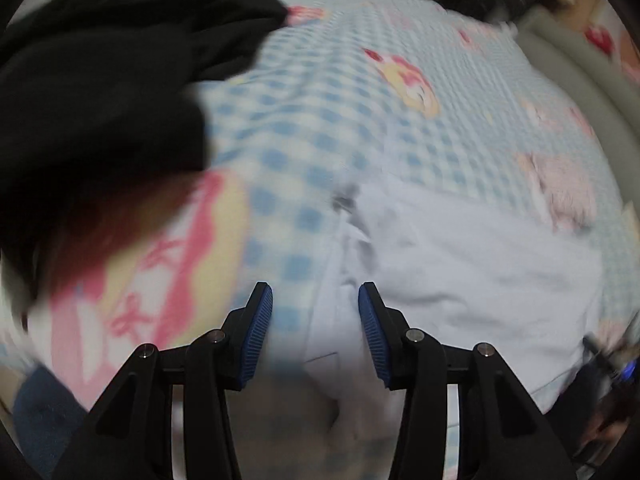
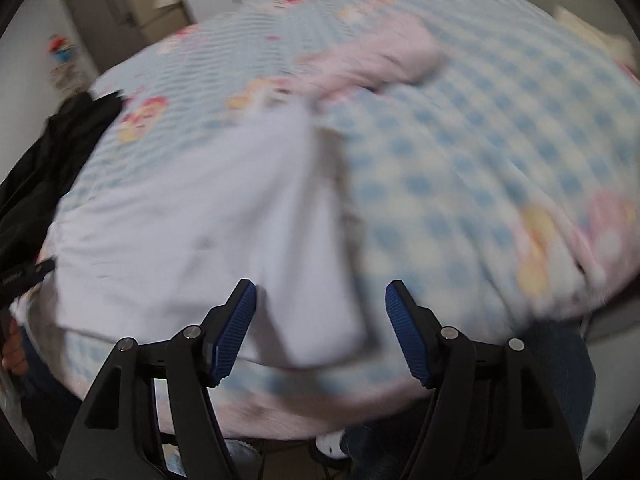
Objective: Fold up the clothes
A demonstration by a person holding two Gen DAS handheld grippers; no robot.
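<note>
A pale lilac-white garment [image 1: 460,256] lies on a bed with a blue-checked cartoon sheet [image 1: 320,120]. In the left wrist view its left edge runs down between the blue pads of my left gripper [image 1: 316,296], which is open above it. In the right wrist view the same garment [image 2: 192,216] spreads to the left, with a folded flap reaching toward my right gripper [image 2: 320,292], also open and holding nothing. Both views are blurred by motion.
A black garment pile [image 1: 112,80] sits at the bed's left, also at the left edge [image 2: 36,184] of the right wrist view. A pink garment [image 2: 380,60] lies further up the bed. The person's jeans [image 2: 560,380] show below the bed edge [image 2: 280,408].
</note>
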